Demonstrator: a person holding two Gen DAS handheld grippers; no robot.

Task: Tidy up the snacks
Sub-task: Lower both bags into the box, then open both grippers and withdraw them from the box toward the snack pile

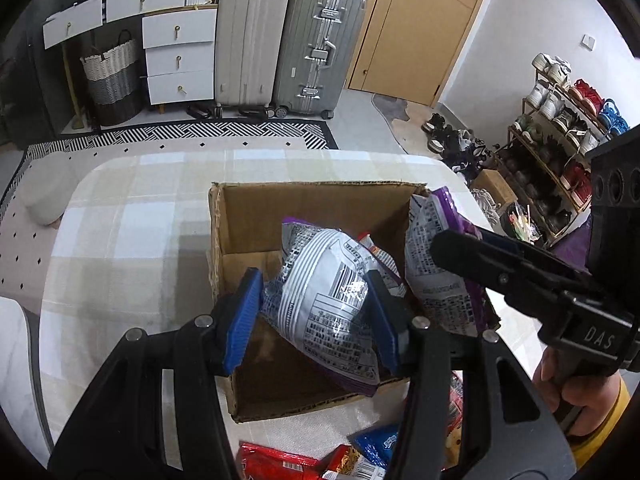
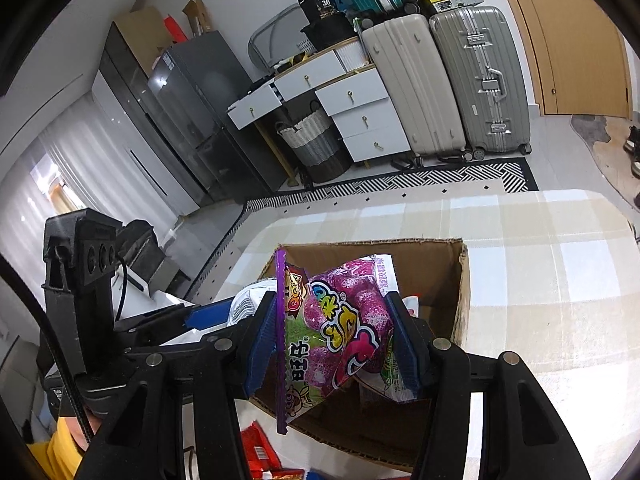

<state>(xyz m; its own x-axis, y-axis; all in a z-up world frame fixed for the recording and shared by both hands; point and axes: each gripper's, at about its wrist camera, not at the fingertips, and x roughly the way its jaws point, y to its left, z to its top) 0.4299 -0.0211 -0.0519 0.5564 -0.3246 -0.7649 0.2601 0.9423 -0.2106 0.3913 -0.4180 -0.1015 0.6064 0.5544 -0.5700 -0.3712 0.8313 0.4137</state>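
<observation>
Two snack bags, one per gripper, held over one open cardboard box that stands on the table, a rounded-corner top under a pale checked cloth. Open room: bare cloth along the table's left side and far edge in the left wrist view, and a broad bare stretch toward the far right corner in the right wrist view; the near edge is crowded with loose red packets and a blue packet just outside the box's near wall. Box contents: a red-edged packet partly showing behind the held bags; the brown floor of the box is otherwise visible at its left side. Left gripper: tilted down into the box, blue fingers partly closed and pressing both sides of a silver-and-purple bag, printed back facing up, its lower end hanging inside the box near the near wall. Right gripper: also angled down, fingers narrowed onto a purple candy bag with its bright front facing the camera, held over the box's right side; in the left wrist view that bag rests at the box's far right corner. A hand with a yellow sleeve grips the right gripper's handle.
</observation>
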